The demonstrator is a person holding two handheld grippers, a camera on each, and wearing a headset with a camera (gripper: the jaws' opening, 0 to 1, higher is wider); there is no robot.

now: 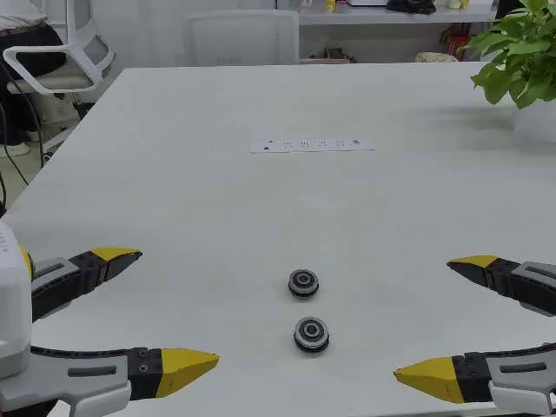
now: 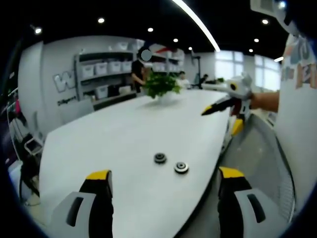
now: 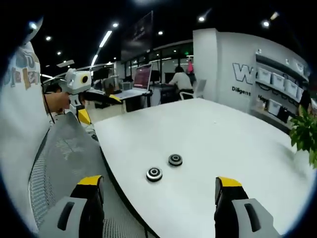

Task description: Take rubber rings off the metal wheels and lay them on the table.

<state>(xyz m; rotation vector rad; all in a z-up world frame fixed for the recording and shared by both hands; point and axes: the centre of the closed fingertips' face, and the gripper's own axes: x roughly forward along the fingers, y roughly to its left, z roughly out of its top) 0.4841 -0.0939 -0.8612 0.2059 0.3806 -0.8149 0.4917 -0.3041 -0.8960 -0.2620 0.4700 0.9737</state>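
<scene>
Now the left tool (image 1: 172,306) and the right tool (image 1: 425,318) hover low at the bench (image 1: 261,208) edge, jaws wide, empty; between them the far wheel (image 1: 303,283) and the near wheel (image 1: 312,334) lie on it, each wearing its dark ring (image 1: 298,338).

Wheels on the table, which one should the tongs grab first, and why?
Probably move the left tongs in to pinch the nearer wheel and steady it. Those and the right tongs are open, off to the sides. That wheel and the farther wheel lie flat on the table, dark rings on, nothing held yet.
</scene>
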